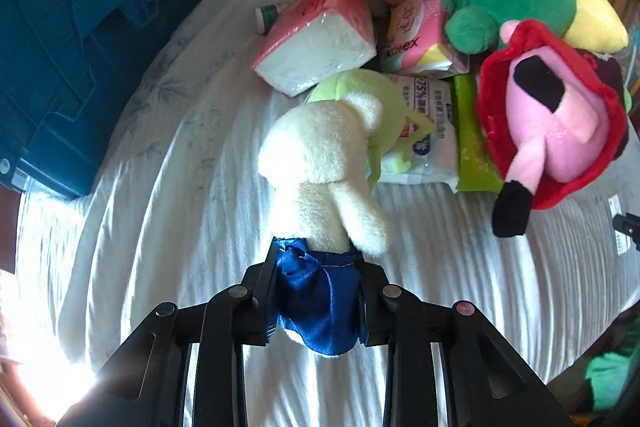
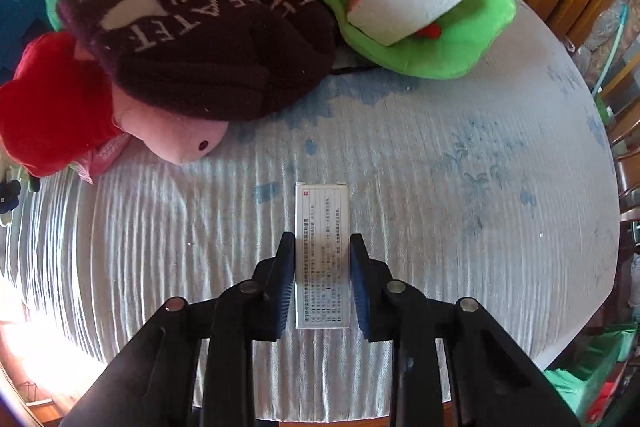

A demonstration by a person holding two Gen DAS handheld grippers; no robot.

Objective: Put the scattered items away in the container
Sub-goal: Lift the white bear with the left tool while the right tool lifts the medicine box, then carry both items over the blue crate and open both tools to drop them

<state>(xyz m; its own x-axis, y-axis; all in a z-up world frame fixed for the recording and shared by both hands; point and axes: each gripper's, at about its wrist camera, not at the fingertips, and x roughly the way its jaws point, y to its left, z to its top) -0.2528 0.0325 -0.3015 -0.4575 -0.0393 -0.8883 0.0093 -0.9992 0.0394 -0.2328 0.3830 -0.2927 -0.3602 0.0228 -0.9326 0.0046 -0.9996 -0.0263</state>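
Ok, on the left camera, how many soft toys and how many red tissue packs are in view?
Soft toys: 5, counting the cream bear in the left tool
Red tissue packs: 3
Total: 8

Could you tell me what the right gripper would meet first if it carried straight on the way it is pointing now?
The right gripper already straddles the white printed box. Past the box lies bare tablecloth, then probably the dark knitted hat in the plush pile, though depth is hard to judge.
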